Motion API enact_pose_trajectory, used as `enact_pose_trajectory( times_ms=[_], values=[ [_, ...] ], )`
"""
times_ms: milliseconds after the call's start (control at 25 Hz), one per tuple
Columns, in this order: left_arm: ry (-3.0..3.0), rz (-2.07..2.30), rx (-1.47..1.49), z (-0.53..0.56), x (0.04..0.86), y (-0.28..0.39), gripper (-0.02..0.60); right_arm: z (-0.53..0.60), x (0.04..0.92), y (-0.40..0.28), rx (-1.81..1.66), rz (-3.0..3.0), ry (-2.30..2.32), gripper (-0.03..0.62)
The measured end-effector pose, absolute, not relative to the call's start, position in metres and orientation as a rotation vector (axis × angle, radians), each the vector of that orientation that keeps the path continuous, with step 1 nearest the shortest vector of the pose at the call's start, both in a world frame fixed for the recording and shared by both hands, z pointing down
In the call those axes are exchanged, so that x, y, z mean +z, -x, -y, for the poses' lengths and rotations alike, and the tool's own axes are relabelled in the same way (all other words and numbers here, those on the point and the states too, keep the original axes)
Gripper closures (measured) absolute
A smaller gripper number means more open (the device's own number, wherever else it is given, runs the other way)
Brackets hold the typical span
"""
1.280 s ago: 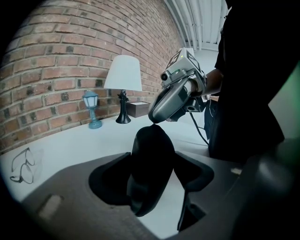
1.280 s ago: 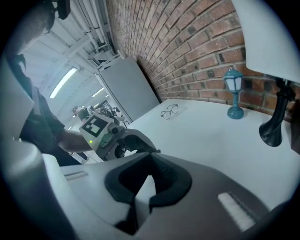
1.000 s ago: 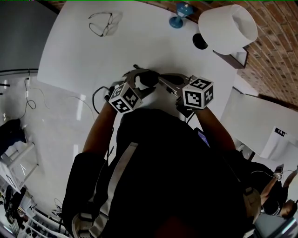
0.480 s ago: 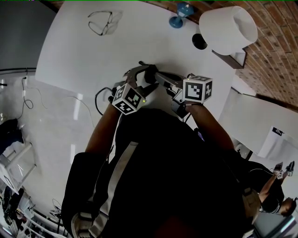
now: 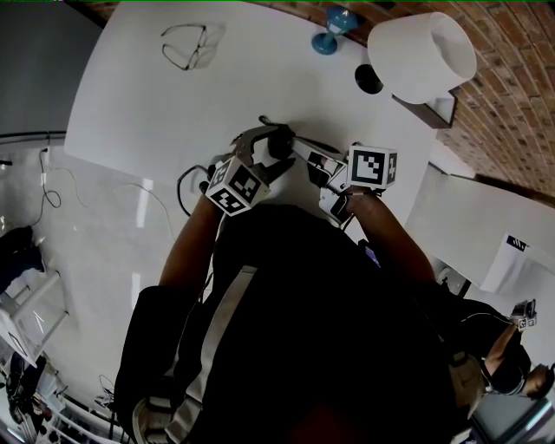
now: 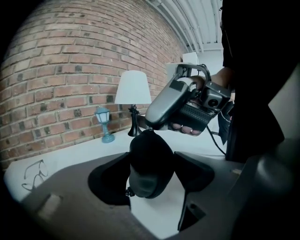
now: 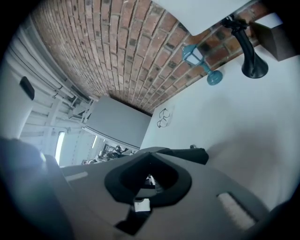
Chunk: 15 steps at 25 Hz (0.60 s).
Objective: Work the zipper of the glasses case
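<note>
**Right wrist rolls over, case held fast at the near edge**

What has changed: the right gripper point(image 6: 148, 126) has rolled on its own axis. A second ago its marker cube point(image 5: 373, 166) sat cocked at an angle in the head view, and now one chequered face looks almost squarely up. It has not travelled. The left gripper point(image 6: 153, 174) has barely stirred, though its jaws have just nipped in a shade on the glasses case point(image 6: 149, 157).

The case is a smooth, matte black, rounded pod. It stands on end between the left gripper's dark, wedge-shaped pads and is gripped on both flanks, just over the table's point(image 5: 156, 95) six o'clock edge. The right gripper has a glossy grey, rounded shell, and its jaws are clenched tight with their tip touching the case's top end. Whether they pinch the zipper pull is too small to tell.

Farther out the tabletop is plain flat white. Thin wire-rimmed glasses point(image 5: 189, 45) lie at eleven o'clock, where they were. At one o'clock stands a small blue lantern-shaped ornament point(image 5: 333, 26). At two o'clock is a lamp point(image 5: 425, 52) with a white drum shade and a black flared base. Behind it all runs a rough red brick wall point(image 6: 56, 70).
</note>
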State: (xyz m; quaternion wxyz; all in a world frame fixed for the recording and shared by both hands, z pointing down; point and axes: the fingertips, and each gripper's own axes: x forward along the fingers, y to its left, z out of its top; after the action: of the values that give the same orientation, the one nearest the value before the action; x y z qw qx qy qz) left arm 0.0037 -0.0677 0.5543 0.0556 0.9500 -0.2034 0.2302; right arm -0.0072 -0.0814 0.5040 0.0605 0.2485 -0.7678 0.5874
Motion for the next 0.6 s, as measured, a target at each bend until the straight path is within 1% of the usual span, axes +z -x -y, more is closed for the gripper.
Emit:
enact_pose_trajectory(
  times_ms=[120,240,360,480,600],
  values=[
    [-2.87,0.454,0.703,0.057,0.556,0.002,0.284,0.076,0.506,0.006,1.785,2.309,-0.726,0.588],
    [-2.869,0.367,0.776,0.052,0.562,0.009,0.281,0.071,0.514,0.006,1.8,2.275,-0.73,0.588],
    [-2.87,0.42,0.791,0.055,0.565,0.015,0.279,0.07,0.519,0.005,1.883,2.227,-0.759,0.589],
    [-2.883,0.501,0.776,0.058,0.564,0.017,0.246,0.067,0.521,0.006,1.951,2.198,-0.76,0.588],
    [-2.927,0.591,0.838,0.059,0.564,0.017,0.23,0.066,0.522,0.008,2.005,2.17,-0.762,0.588]
  ],
)
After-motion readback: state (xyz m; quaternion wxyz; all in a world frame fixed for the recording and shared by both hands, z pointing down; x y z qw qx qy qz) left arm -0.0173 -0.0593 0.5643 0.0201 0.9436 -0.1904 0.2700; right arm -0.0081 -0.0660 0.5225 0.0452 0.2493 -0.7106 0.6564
